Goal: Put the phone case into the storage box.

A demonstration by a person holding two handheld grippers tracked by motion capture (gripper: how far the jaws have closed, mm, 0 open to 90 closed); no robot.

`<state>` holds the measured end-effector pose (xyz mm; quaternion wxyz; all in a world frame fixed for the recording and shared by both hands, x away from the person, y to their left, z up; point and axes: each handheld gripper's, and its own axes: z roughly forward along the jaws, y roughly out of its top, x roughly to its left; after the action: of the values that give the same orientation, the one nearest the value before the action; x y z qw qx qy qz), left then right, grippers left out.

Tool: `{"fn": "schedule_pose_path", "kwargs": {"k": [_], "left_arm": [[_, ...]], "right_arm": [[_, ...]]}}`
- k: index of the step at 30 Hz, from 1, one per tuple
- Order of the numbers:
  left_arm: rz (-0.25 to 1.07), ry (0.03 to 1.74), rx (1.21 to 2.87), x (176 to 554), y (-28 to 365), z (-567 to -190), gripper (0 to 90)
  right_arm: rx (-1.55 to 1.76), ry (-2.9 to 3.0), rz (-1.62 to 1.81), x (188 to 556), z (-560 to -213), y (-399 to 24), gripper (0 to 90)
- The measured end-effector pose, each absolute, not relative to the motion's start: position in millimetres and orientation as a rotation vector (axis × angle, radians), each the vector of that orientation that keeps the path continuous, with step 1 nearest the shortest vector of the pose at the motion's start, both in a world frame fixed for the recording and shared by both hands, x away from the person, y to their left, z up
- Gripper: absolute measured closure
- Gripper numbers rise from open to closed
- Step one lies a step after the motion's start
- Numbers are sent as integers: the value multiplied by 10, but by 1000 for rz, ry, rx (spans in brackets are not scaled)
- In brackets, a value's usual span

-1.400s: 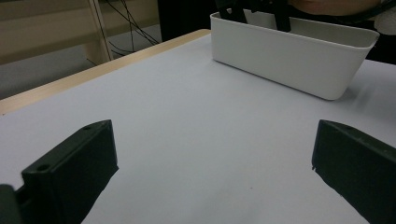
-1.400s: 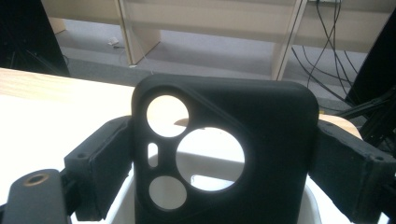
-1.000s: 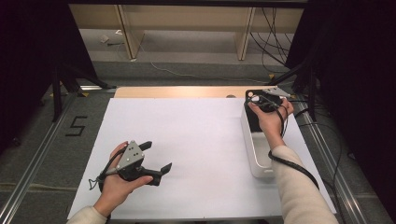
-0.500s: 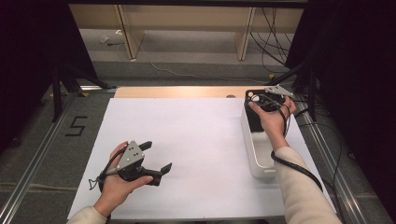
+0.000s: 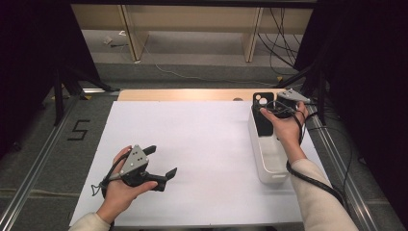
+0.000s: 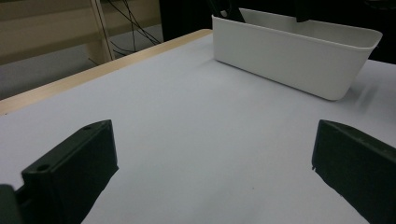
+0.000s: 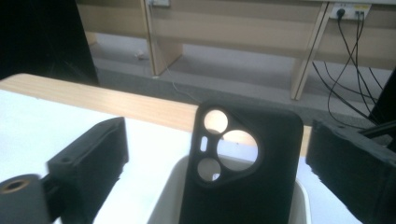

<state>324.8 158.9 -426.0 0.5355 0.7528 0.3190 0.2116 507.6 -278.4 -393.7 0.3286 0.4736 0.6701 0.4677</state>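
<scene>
The black phone case (image 7: 243, 168), propped upright in the white bin (image 5: 269, 159) between the released right tool's (image 7: 215, 163) spread jaws, is judged light, thin and flexible, best pinched across its long side edges.

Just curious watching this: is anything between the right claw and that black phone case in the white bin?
Nothing visible. The phone case stands upright in the bin, between the right claw's open jaws, untouched.

A white bin (image 5: 269, 166) stands on the white-covered table (image 5: 202, 144).
</scene>
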Motion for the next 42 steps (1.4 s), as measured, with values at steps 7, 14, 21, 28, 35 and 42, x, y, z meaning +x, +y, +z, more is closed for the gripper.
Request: {"fn": "schedule_pose_path", "kwargs": {"k": [7, 14, 21, 28, 35, 42], "left_arm": [[504, 761, 1793, 3251, 1588, -4262, 0], [504, 764, 1795, 3253, 1586, -4264, 0], [507, 762, 1796, 3253, 1583, -4263, 0], [508, 762, 1798, 3257, 1581, -4263, 0], [508, 763, 1798, 3258, 1578, -4264, 0], [510, 762, 1796, 3260, 1576, -4264, 0]], "right_arm": [[1216, 1747, 1254, 4945, -3859, -2816, 105], [1176, 1772, 1275, 4806, -3830, -2816, 124], [1150, 1791, 1308, 4663, -3837, -2804, 126], [1129, 1802, 1337, 4546, -3820, -2783, 131], [1102, 1823, 1350, 4454, -3825, -2745, 134], [1087, 1837, 1363, 4390, -3828, -2725, 137]]}}
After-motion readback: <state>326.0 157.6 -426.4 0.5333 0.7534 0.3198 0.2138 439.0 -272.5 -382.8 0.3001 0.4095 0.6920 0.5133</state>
